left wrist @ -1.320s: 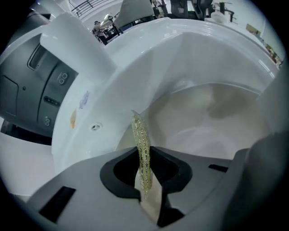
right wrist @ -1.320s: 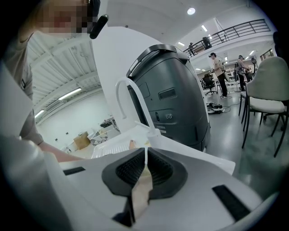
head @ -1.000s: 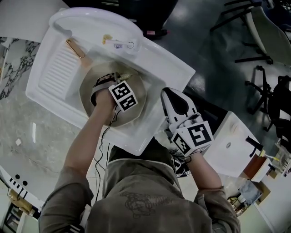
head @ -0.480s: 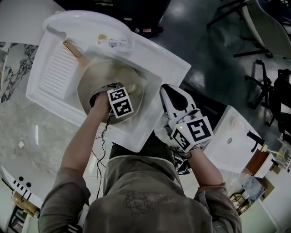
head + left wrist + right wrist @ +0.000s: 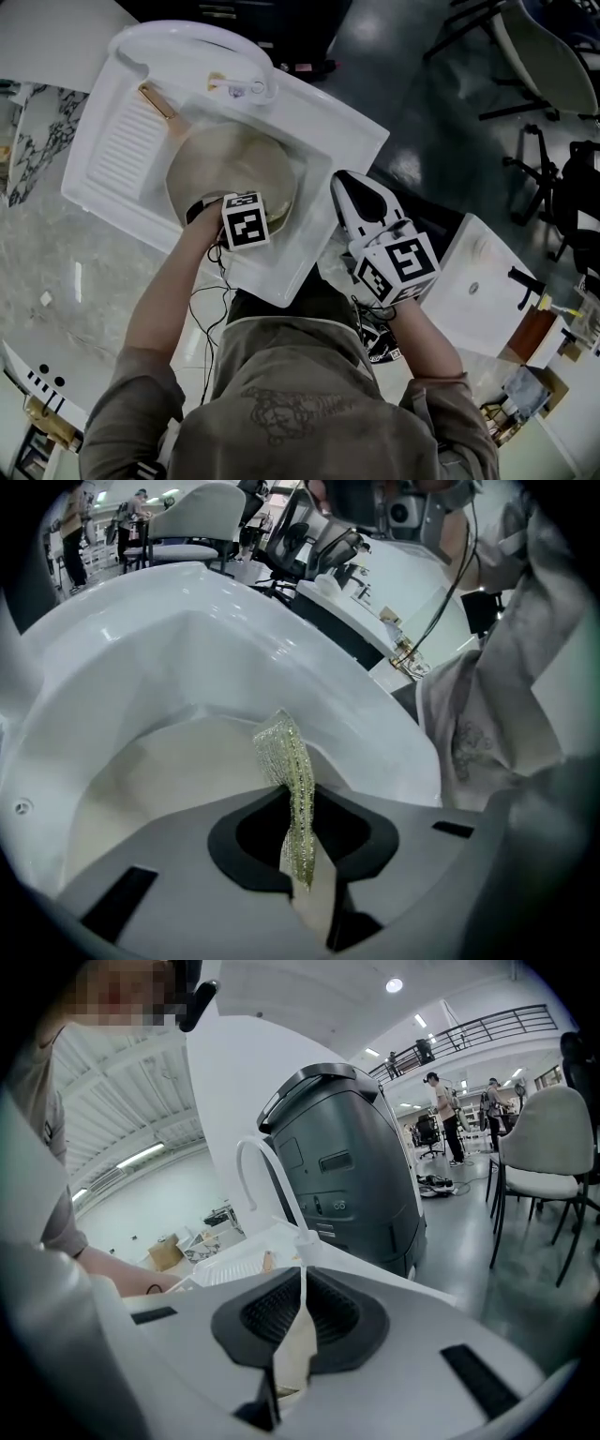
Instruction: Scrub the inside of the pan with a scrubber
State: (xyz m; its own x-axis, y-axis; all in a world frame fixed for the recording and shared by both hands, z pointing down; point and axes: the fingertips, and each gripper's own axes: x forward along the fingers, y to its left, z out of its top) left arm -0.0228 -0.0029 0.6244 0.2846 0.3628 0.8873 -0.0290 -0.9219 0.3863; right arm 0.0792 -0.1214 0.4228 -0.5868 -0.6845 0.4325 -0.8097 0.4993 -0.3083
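A beige pan with a wooden handle lies in the white sink. My left gripper is down at the pan's near rim, shut on a glittery yellow-green scrubber. In the left gripper view the scrubber stands up between the jaws of the left gripper, against the pan's beige inside and the sink wall. My right gripper hangs beside the sink's right edge, off the pan. Seen in its own view, the right gripper is shut on nothing.
A white faucet arches over the back of the sink, with a ribbed drainboard to the left. A marble counter lies left, a second white basin right. A grey machine and chairs stand beyond.
My left gripper has slid with the scrubber from the middle of the pan back to its near rim. The right gripper has stayed beside the sink.
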